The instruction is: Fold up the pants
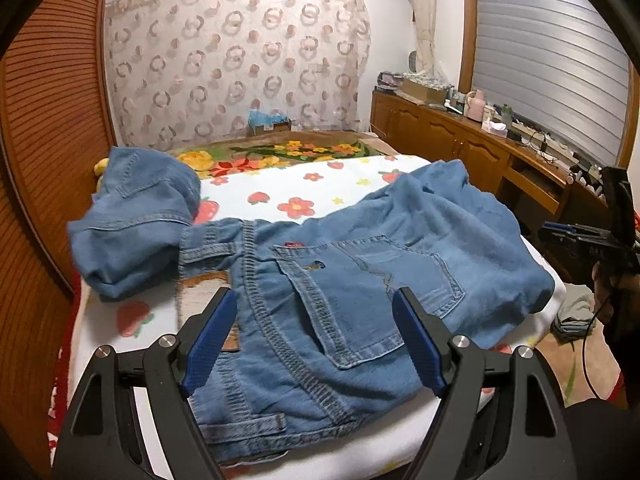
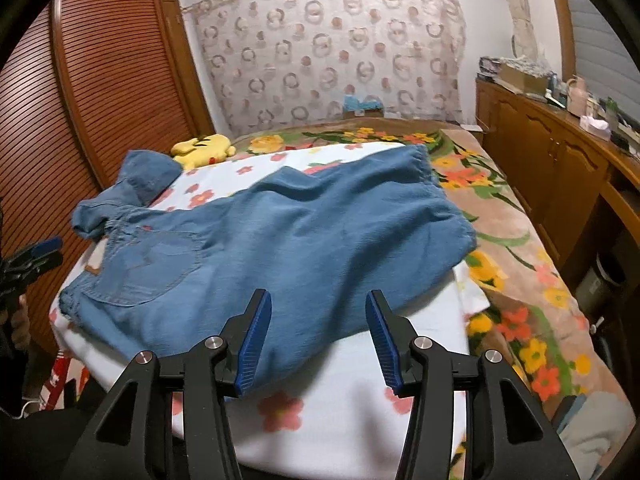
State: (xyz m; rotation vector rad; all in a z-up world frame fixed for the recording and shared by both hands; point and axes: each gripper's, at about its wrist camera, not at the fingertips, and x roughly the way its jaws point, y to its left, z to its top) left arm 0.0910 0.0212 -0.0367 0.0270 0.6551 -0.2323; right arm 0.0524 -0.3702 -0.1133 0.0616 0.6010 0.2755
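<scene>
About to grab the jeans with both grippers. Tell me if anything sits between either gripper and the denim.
Nothing visible does. The left gripper, jaws open, hangs right over the jeans at the waistband and back pocket. The right gripper, also open, faces the near edge of the leg fabric, only bare sheet beside it.

The left gripper (image 1: 316, 300) is held low with its jaws spread wide, blue pads (image 1: 208, 344) facing each other and clamping nothing. The right gripper (image 2: 318, 300) sits beside it, likewise gaping and empty. Each shows at the edge of the other's view.
</scene>
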